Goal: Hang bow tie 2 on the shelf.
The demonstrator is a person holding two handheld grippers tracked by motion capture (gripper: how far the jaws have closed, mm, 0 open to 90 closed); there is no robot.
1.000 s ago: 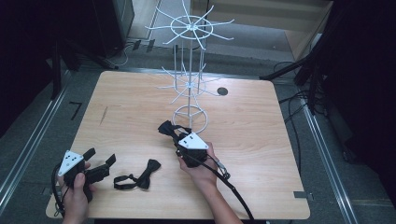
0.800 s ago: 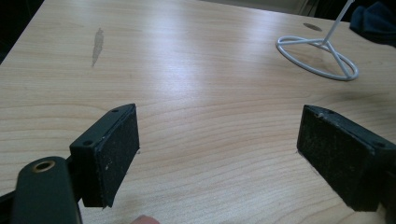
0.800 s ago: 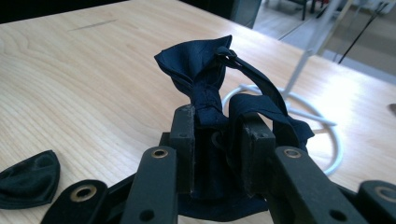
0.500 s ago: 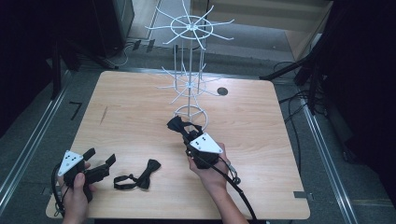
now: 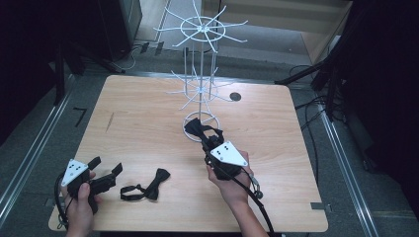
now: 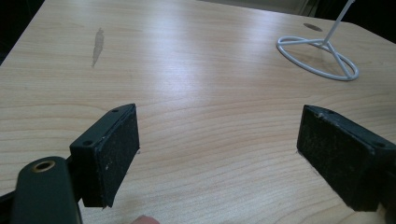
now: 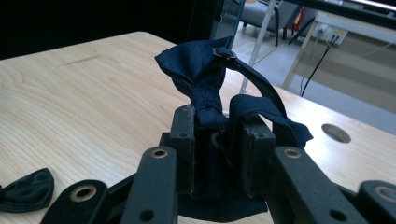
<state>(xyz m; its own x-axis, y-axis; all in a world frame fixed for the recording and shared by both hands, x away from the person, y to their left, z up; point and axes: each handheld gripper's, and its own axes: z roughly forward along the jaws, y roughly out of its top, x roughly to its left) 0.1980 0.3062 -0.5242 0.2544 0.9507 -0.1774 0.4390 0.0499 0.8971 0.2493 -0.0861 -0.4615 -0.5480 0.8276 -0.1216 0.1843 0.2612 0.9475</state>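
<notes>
My right gripper (image 5: 207, 140) (image 7: 217, 121) is shut on a dark blue bow tie (image 5: 197, 129) (image 7: 198, 77), held above the table just in front of the base ring of the white wire rack (image 5: 200, 74). The tie's strap loops over the right jaw. A second, black bow tie (image 5: 148, 185) (image 7: 25, 189) lies flat near the table's front edge, its strap toward the left. My left gripper (image 5: 106, 173) (image 6: 217, 149) rests low at the front left corner, open, with bare wood between its pads.
The wire rack's base ring (image 6: 320, 56) stands on the wooden table (image 5: 138, 123) at the back middle, with two tiers of thin arms above. A round cable hole (image 5: 235, 97) is behind it. Dark floor, cables and stands surround the table.
My right gripper has carried the blue bow tie up and to the right, away from the rack's base ring. The left gripper and the black bow tie stay where they were.
</notes>
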